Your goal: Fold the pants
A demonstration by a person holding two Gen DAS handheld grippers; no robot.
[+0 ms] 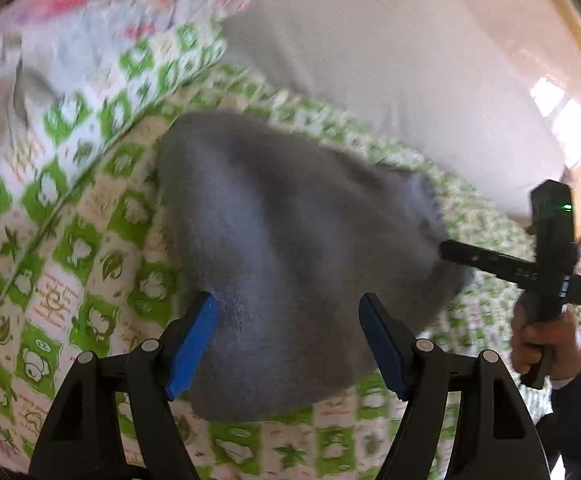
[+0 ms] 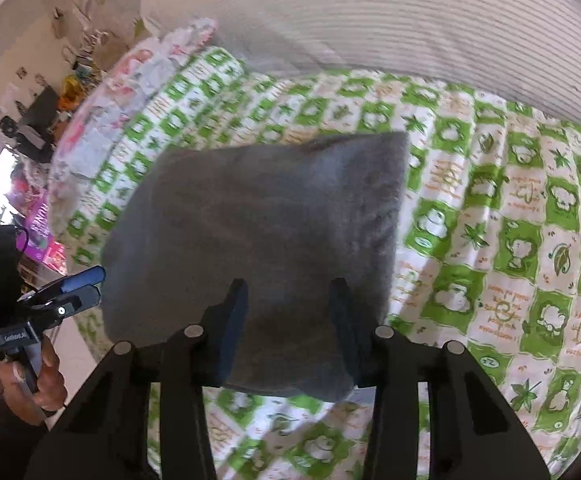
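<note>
The grey pants [image 1: 290, 240] lie folded into a compact, thick bundle on the green-and-white patterned bedsheet [image 1: 90, 240]. My left gripper [image 1: 288, 344] is open, its blue pads apart above the near edge of the bundle. The right gripper [image 1: 450, 250] shows at the right of the left wrist view, at the bundle's right edge. In the right wrist view the pants [image 2: 258, 232] fill the middle, and my right gripper [image 2: 290, 332] is open above their near edge. The left gripper [image 2: 84, 286] shows at the left of that view, beside the bundle's left edge. Both views are blurred by motion.
A pillow [image 1: 70, 60] with a pink and green print lies at the head of the bed. A white ribbed headboard or wall panel [image 2: 410, 20] stands behind the bed. Cluttered shelves and a window [image 2: 22, 140] are off the bed's left side.
</note>
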